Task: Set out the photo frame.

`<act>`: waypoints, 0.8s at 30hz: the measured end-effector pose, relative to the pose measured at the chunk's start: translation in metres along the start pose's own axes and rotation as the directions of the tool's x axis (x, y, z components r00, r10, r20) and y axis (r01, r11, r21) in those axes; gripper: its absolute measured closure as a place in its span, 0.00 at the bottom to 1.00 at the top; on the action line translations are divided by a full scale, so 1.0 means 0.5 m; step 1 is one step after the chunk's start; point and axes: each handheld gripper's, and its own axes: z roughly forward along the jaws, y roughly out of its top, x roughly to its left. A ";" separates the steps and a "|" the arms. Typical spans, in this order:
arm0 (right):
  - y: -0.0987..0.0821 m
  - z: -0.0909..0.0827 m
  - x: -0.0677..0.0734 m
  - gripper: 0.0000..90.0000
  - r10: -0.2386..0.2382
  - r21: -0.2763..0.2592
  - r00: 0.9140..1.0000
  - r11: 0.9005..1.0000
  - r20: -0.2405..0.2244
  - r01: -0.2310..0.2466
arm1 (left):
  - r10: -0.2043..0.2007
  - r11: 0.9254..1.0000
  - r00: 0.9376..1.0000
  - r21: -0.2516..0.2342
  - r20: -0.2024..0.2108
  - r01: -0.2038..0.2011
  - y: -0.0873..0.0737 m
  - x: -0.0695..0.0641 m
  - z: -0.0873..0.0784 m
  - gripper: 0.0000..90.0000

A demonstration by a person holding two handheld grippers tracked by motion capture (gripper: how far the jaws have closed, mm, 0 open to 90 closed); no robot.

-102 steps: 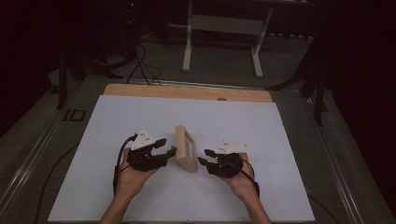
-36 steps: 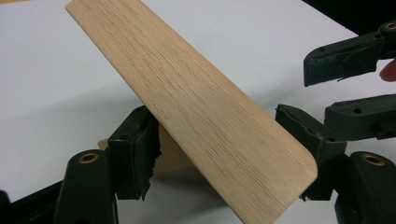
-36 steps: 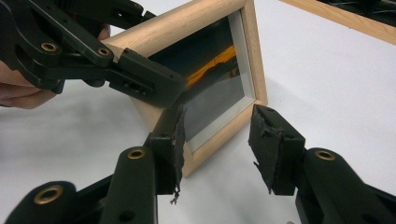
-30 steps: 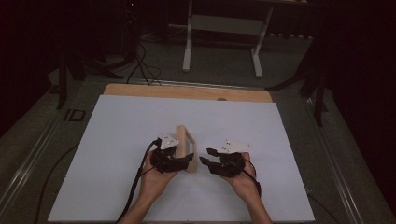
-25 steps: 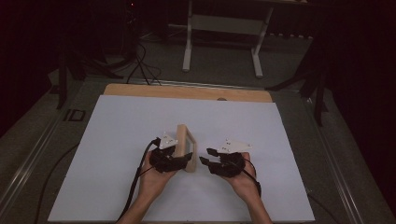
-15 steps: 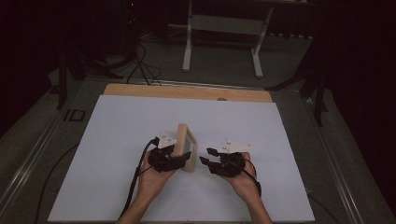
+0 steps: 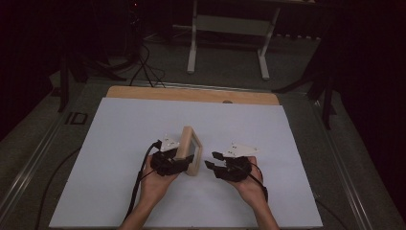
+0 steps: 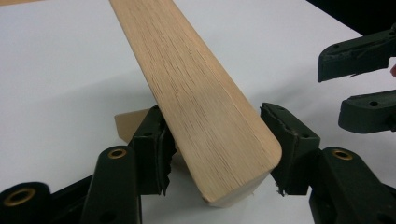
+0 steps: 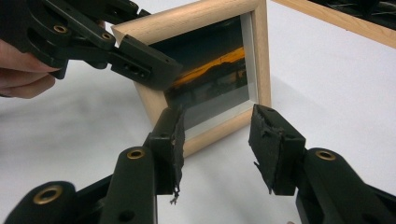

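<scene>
We are holding our left gripper (image 7: 184, 160) around the near edge of the wooden picture frame (image 7: 190, 149), which is standing up on the white table (image 7: 115, 134). Its jaws have just been closing, and both pads are now touching the wood. Just right of the frame, our right gripper (image 7: 210, 160) is waiting with its jaws spread, pinching nothing.

A table (image 7: 191, 95) with a pale wooden far edge is carrying a white sheet (image 7: 115, 143) that is covering most of its top, and a wooden picture frame (image 7: 190, 151) is standing upright on that sheet near its middle.
</scene>
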 end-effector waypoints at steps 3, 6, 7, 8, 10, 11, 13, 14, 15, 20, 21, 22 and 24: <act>0.000 0.000 0.000 0.61 0.001 -0.002 1.000 1.000 -0.001 -0.001 | -0.002 1.000 1.000 0.001 0.000 0.002 0.000 0.002 -0.001 0.53; 0.000 -0.001 0.000 0.61 0.001 -0.002 1.000 1.000 -0.001 -0.001 | -0.005 1.000 1.000 0.002 -0.001 0.005 0.000 0.003 -0.002 0.54; 0.000 -0.001 0.000 0.61 0.002 -0.002 1.000 1.000 0.000 -0.002 | -0.008 1.000 1.000 0.001 0.000 0.008 0.000 0.004 -0.002 0.54; 0.000 -0.001 0.000 0.61 0.001 -0.002 1.000 1.000 0.000 -0.001 | -0.007 1.000 1.000 0.003 -0.001 0.007 0.001 0.006 -0.003 0.55; 0.000 -0.001 0.000 0.61 0.002 -0.002 1.000 1.000 0.000 -0.002 | -0.008 1.000 1.000 0.003 0.001 0.008 0.001 0.006 -0.003 0.56; 0.000 -0.001 0.000 0.61 0.001 -0.002 1.000 1.000 0.000 -0.001 | -0.010 1.000 1.000 0.003 0.002 0.010 0.001 0.007 -0.003 0.56; 0.000 -0.001 0.000 0.61 0.001 -0.002 1.000 1.000 0.001 -0.001 | -0.011 1.000 1.000 0.005 0.006 0.011 0.001 0.008 -0.003 0.57; 0.001 -0.001 0.000 0.61 0.001 -0.003 1.000 1.000 0.001 -0.001 | -0.012 1.000 1.000 0.005 0.009 0.012 0.001 0.009 -0.004 0.58; 0.001 -0.001 0.000 0.61 0.001 -0.004 1.000 1.000 0.002 -0.001 | -0.013 1.000 1.000 0.005 0.012 0.013 0.001 0.009 -0.004 0.58; 0.001 -0.003 0.000 0.61 0.002 -0.010 1.000 1.000 0.005 -0.002 | -0.010 1.000 1.000 0.002 0.010 0.010 0.000 0.006 -0.004 0.59; 0.001 -0.003 0.000 0.61 0.002 -0.010 1.000 1.000 0.005 -0.002 | -0.010 1.000 1.000 0.001 0.010 0.010 0.000 0.005 -0.003 0.59; 0.001 -0.004 -0.001 0.61 0.002 -0.013 1.000 1.000 0.005 -0.002 | -0.009 1.000 1.000 -0.001 0.009 0.009 0.000 0.004 -0.003 0.60; 0.002 -0.006 -0.002 0.61 0.005 -0.019 1.000 1.000 0.009 -0.005 | -0.006 1.000 1.000 -0.005 0.007 0.006 0.000 0.002 -0.003 0.60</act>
